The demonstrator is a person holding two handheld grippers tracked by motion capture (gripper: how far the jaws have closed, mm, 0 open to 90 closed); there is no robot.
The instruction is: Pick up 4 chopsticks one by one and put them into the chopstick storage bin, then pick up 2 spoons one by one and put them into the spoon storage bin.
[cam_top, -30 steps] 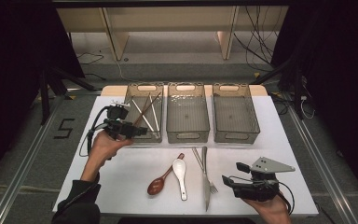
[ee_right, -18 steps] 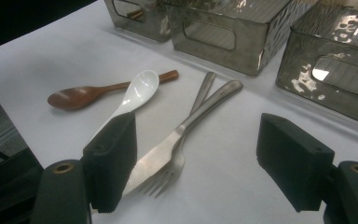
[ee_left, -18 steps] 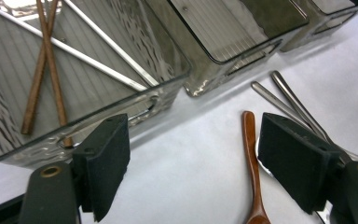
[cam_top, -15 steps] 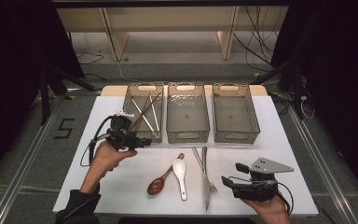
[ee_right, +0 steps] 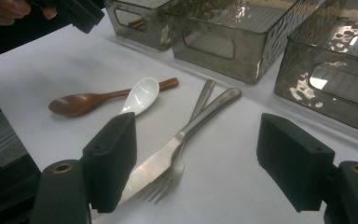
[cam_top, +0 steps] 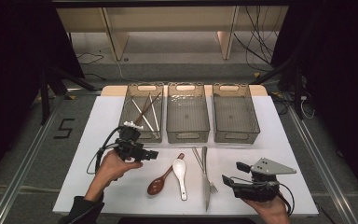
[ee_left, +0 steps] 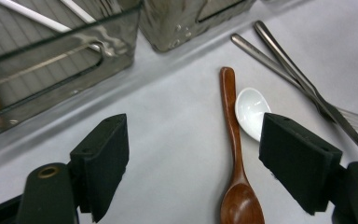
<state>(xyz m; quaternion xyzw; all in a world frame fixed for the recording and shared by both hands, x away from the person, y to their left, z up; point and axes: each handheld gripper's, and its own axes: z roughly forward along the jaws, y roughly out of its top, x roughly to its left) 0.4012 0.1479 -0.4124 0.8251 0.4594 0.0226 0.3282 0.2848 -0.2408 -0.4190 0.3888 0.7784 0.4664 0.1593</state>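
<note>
- left gripper (cam_top: 153, 154) jaws spread wide, empty, hanging over the wooden spoon (ee_left: 235, 154); its bowl's cut off at the frame edge
- right gripper (cam_top: 227, 180) also gaping, empty, near the fork (ee_right: 168, 179), knife half-hidden

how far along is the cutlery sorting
Done: chopsticks lie in the left bin. In hand: nothing; the open left gripper hangs above the wooden spoon. Left: that spoon, white spoon, knife and fork; the right gripper waits open.
</note>
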